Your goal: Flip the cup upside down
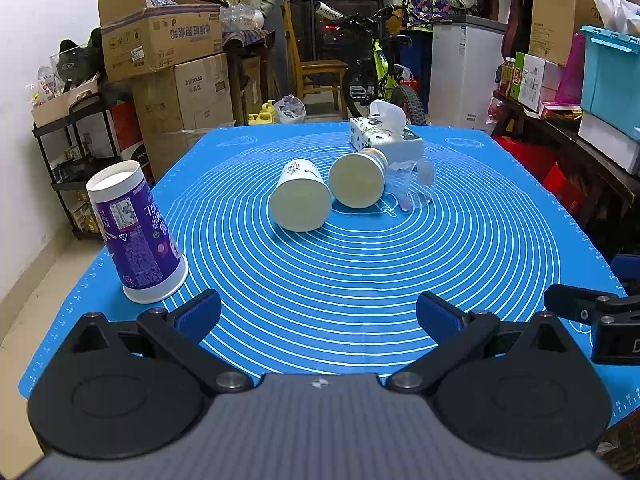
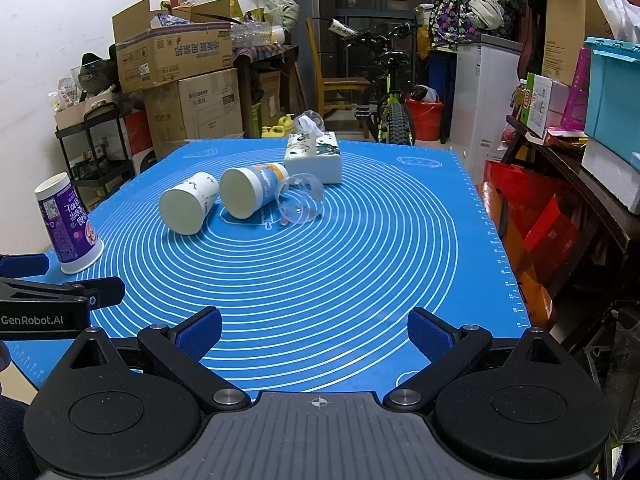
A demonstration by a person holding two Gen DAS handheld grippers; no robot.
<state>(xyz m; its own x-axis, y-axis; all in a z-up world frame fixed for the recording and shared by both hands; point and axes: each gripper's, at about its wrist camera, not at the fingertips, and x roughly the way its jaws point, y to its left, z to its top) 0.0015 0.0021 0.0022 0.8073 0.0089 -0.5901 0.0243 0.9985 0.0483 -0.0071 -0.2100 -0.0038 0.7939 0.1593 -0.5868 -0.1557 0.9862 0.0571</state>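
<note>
A blue mat [image 1: 320, 280] with white concentric rings covers the table. The left gripper [image 1: 319, 314] hangs low over the mat's near edge, jaws spread wide with nothing between them; the right gripper [image 2: 315, 328] sits likewise — wide open and empty — just to its right, its black finger [image 1: 576, 306] showing at the right edge of the left wrist view.

At the near left edge of the mat stands the purple cup [image 1: 136, 236], mouth down and base up, leaning slightly in the fisheye. Near the centre lie two paper cups on their sides, touching or nearly so: a white cup [image 1: 300, 196] with a faint floral print on the left, and an orange-and-blue cup [image 2: 250, 190] on the right. Both turn a round, pale end toward the cameras. A clear plastic cup [image 2: 300, 200] lies on its side against the right one. Just beyond them — toward the far edge — sits a tissue box [image 2: 314, 156] with a tissue poking up.

Behind the table are stacked cardboard boxes [image 1: 168, 44] at far left and a bicycle [image 1: 380, 68] in the middle.
</note>
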